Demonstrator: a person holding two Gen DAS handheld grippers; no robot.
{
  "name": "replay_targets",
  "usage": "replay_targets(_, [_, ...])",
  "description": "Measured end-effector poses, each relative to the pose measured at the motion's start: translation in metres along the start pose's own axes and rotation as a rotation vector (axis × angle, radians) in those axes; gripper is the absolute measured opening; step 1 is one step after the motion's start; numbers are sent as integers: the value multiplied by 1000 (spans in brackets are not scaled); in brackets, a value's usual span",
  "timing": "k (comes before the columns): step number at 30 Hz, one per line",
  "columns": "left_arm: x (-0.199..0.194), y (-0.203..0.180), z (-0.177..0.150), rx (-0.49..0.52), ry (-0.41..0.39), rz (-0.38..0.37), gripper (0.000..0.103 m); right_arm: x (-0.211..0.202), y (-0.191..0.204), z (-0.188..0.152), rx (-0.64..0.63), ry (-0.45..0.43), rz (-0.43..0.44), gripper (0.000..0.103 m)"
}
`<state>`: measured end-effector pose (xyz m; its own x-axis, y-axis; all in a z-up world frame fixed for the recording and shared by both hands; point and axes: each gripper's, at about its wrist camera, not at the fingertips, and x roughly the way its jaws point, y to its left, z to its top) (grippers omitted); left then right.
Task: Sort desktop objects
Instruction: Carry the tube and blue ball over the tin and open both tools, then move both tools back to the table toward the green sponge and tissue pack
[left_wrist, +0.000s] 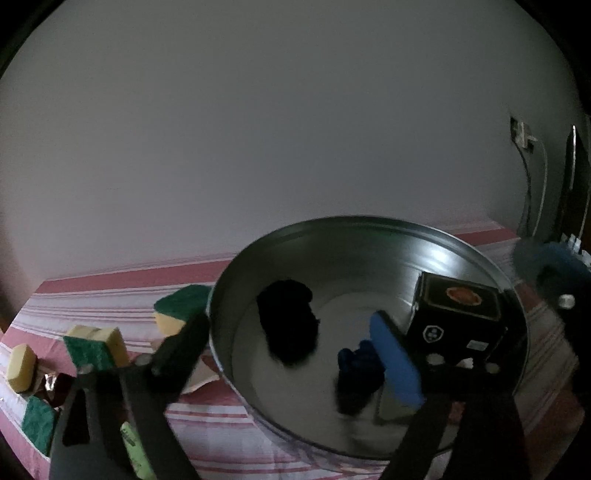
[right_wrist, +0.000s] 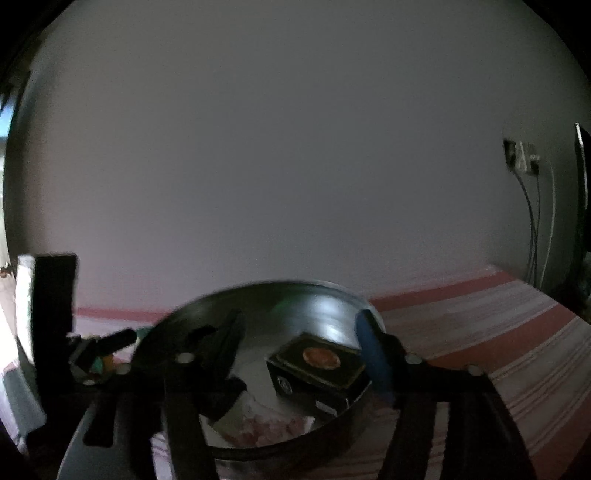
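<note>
Left gripper (left_wrist: 291, 339) view alone shows sponges (left_wrist: 94, 349).

You have a table under a pink-and-white striped cloth (left_wrist: 110, 295). At lower centre of the left wrist view a round metal bowl (left_wrist: 369, 225) sits on it. In the lower left, yellow-and-green sponges (left_wrist: 181, 308) lie scattered on the cloth, one just beside the bowl's rim. In the right wrist view the cloth runs bare to the right of the bowl.

Both grippers (left_wrist: 291, 354) (right_wrist: 303, 347) are black, with blue finger pads (left_wrist: 397, 363) (2 silver screws each).
</note>
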<state>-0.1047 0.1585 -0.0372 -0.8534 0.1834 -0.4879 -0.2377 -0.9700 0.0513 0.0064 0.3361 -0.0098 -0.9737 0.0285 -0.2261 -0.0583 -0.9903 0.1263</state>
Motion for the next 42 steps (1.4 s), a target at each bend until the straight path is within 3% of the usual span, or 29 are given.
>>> replay_targets(5, [-5, -1, -3, 0, -24, 13, 94, -25, 3, 1, -13, -144, -40, 90])
replay_targets(11, [-13, 4, -6, -4, -54, 6, 94, -24, 12, 0, -25, -105, -47, 93])
replay_targets(26, [-43, 37, -16, 11, -84, 43, 94, -47, 21, -7, -4, -125, -40, 93])
replay_targets(35, [-74, 83, -37, 2, -87, 75, 94, -51, 43, -16, 82, -54, 52, 93])
replay_targets(42, [-78, 129, -52, -56, -36, 108, 94, -52, 73, -25, 62, -17, 107, 93])
